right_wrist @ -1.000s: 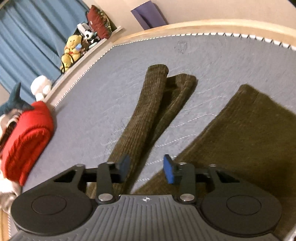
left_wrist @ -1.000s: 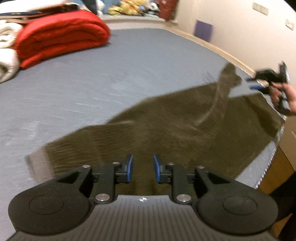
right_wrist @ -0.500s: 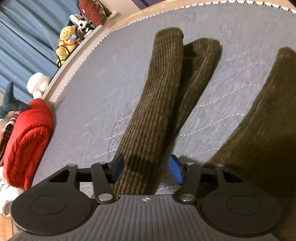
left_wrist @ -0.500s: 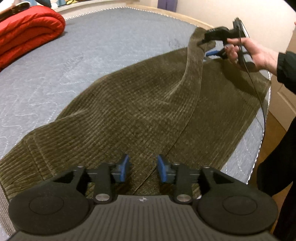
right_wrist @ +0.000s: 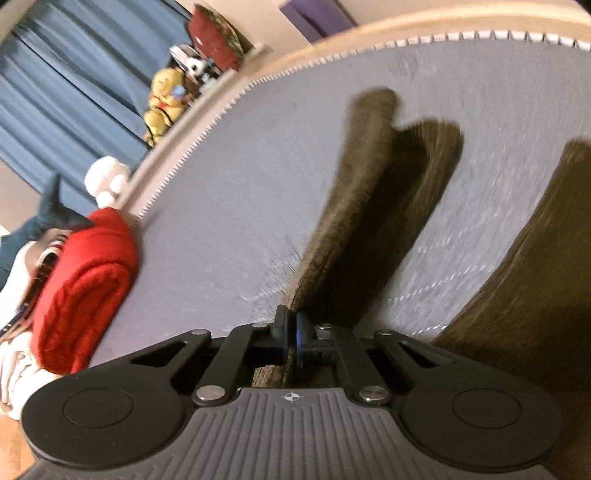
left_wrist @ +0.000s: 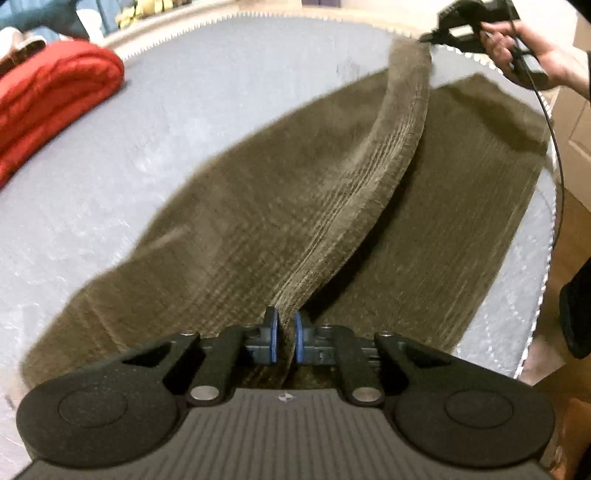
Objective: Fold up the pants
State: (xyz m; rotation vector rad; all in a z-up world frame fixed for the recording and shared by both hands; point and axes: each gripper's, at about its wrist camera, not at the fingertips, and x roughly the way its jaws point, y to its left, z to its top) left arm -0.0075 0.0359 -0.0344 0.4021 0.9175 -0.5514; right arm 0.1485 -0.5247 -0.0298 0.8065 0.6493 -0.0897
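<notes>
Two tools grip one pair of dark olive-brown corduroy pants (left_wrist: 258, 206) spread over a grey quilted mattress (left_wrist: 207, 110). The left tool (left_wrist: 285, 336) has its blue pads (left_wrist: 273, 339) nearly together, pinching a raised fold of the cloth at the near end. From there the fold runs as a lifted ridge across the garment to the far corner, where the right tool (left_wrist: 443, 27), held in a bare hand (left_wrist: 524, 48), has the other end off the bed. In the right wrist view the right tool (right_wrist: 290, 334) is closed on that same cloth, and a narrow strip of it stretches away forward above the mattress (right_wrist: 240, 184), with its dark shadow just beside it. The rest of the garment lies flat on the bed, one leg reaching the bed's right edge.

Around the pants, a folded red quilted blanket (left_wrist: 55, 92) sits on the far left part of the bed, well apart from the cloth. A thin black cable (left_wrist: 554, 147) hangs from the right tool over the right edge. Beyond the bed, a ledge carries a yellow plush toy (right_wrist: 162, 99) and a dark red cushion (right_wrist: 214, 40), with blue curtains (right_wrist: 55, 92) behind and a purple sheet (right_wrist: 314, 14) against the wall. Both views are blurred, and no writing can be read.
</notes>
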